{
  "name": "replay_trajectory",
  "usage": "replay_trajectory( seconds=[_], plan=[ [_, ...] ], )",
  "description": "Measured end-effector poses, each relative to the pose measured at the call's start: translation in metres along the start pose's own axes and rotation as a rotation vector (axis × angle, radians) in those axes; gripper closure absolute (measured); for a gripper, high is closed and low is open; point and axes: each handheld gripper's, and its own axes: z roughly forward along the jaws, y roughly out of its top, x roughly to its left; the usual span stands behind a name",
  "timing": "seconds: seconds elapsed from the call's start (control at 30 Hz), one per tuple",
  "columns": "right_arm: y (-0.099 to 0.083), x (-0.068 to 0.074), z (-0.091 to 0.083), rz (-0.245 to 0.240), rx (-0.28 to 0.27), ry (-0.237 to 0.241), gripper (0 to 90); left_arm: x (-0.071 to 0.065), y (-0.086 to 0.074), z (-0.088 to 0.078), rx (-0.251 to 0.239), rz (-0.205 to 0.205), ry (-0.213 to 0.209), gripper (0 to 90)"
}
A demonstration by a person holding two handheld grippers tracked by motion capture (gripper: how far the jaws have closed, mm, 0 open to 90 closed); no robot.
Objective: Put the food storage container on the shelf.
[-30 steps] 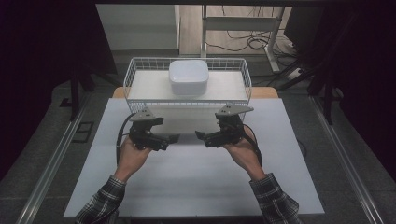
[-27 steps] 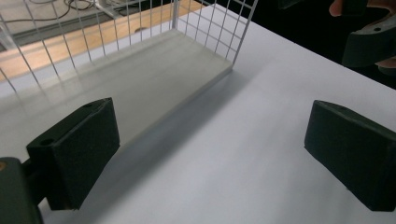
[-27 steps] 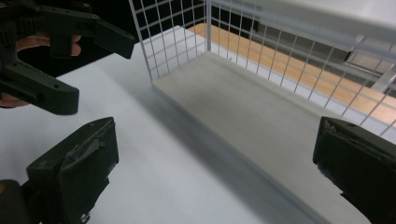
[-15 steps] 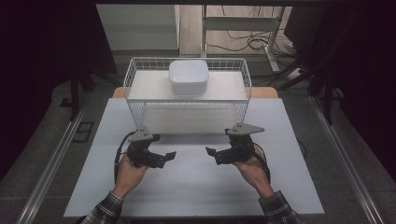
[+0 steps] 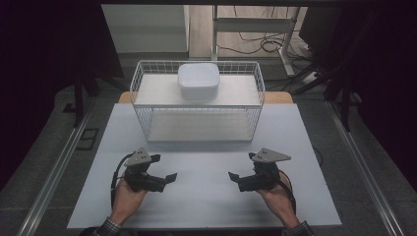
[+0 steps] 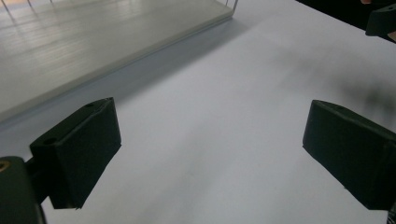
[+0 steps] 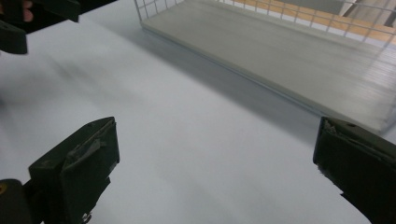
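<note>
My left gripper point(image 5: 164, 168) rests low over the white tabletop point(image 5: 206, 206) at front left, jaws wide open and empty, pointing right. Facing it from the front right is my right gripper point(image 5: 242, 167), also open and holding nothing. A wide gap of bare table lies between them. In the left gripper view the left gripper point(image 6: 212, 135) has only tabletop between its black jaws, and the right gripper point(image 6: 380, 21) shows at the top right corner. In the right gripper view the right gripper point(image 7: 217, 140) spans bare table too, with the left gripper point(image 7: 28, 18) at the top left.
A white wire basket point(image 5: 196, 105) with two shelves stands at the back middle of the table. A white square bowl point(image 5: 198, 81) sits on its upper shelf. The lower shelf point(image 7: 289, 51) lies just beyond the jaws. Dark floor and cables surround the table.
Both hands have drawn back from the basket's front toward the near edge and spread apart. Both grippers stay open and empty.
</note>
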Motion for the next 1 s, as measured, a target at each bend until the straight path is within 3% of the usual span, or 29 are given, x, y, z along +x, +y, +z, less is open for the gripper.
replay_trajectory(
  seconds=[0.5, 0.67, 0.87, 1.0],
  plan=[
    [-0.040, -0.004, -0.027, 0.031, 0.044, -0.049, 0.0, -0.006, -0.035, -0.022, 0.031, -0.037, 0.030, 3.8],
    [-0.052, -0.003, -0.030, 0.039, 0.071, -0.051, 0.0, -0.010, -0.049, -0.022, 0.086, -0.047, 0.022, 3.3],
    [-0.065, -0.002, -0.027, 0.045, 0.158, -0.058, 0.0, -0.016, -0.062, -0.017, 0.193, -0.032, 0.064, 2.3],
    [-0.069, 0.000, -0.024, 0.033, 0.200, -0.065, 0.0, -0.013, -0.064, -0.017, 0.208, -0.049, 0.080, 2.0]
  ],
)
